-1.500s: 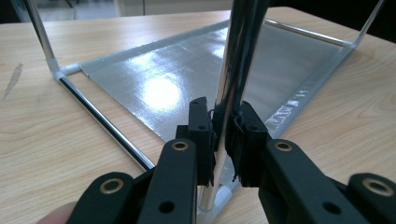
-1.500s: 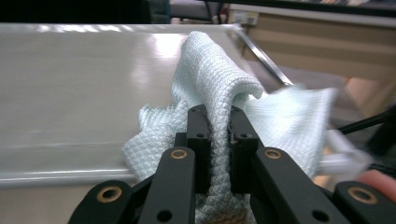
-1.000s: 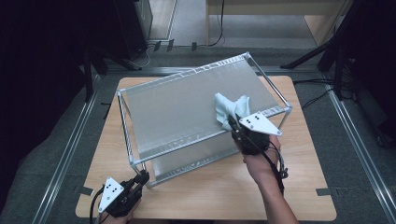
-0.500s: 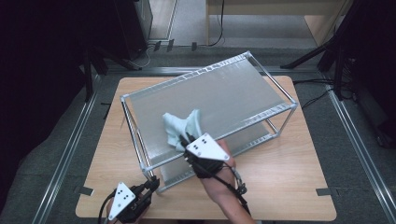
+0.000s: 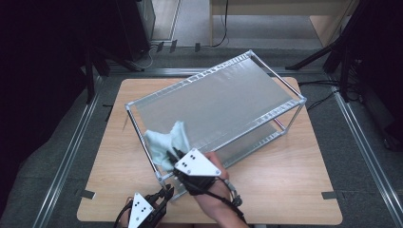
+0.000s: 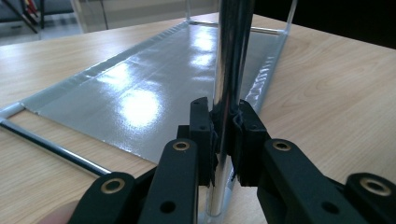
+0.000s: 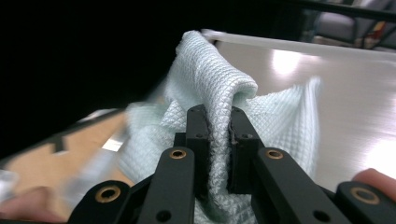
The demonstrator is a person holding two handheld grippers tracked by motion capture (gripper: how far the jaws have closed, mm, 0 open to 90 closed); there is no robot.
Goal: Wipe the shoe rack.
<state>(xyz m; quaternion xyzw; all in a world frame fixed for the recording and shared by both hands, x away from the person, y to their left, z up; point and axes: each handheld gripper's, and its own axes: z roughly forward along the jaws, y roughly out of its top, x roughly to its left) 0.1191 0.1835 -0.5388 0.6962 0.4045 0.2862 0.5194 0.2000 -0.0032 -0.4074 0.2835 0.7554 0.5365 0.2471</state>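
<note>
The metal rack [image 5: 216, 107], a two-tier frame with silvery sheet shelves and chrome posts, stands slantwise on the wooden table [image 5: 285, 190]. Everything below is placed against that rack.

The right tongs [image 5: 172, 153] sit over the rack's top shelf near its front-left corner, the end closest to the person. Their jaws are pressed onto a fold of the pale green cloth [image 5: 165, 142]; in the right gripper view the quilted cloth [image 7: 219, 107] bulges up between the black pads and spreads down on both sides of them onto the shiny shelf surface. The cloth lies on the top shelf just inside the rack's left rail, bunched rather than flat, with the person's hand and forearm coming up from the table's near edge behind the tongs.

The left tongs [image 5: 167, 192] are at the rack's front corner post [image 5: 164, 183], low down near the table. In the left gripper view the jaws are clamped on that chrome post [image 6: 231, 70], one pad on each side of the tube, which rises upright between them. Beyond the post the rack's lower shelf [image 6: 154, 88] stretches away, glossy and reflecting light, with thin rods framing its edges and bare table wood on either side
</note>
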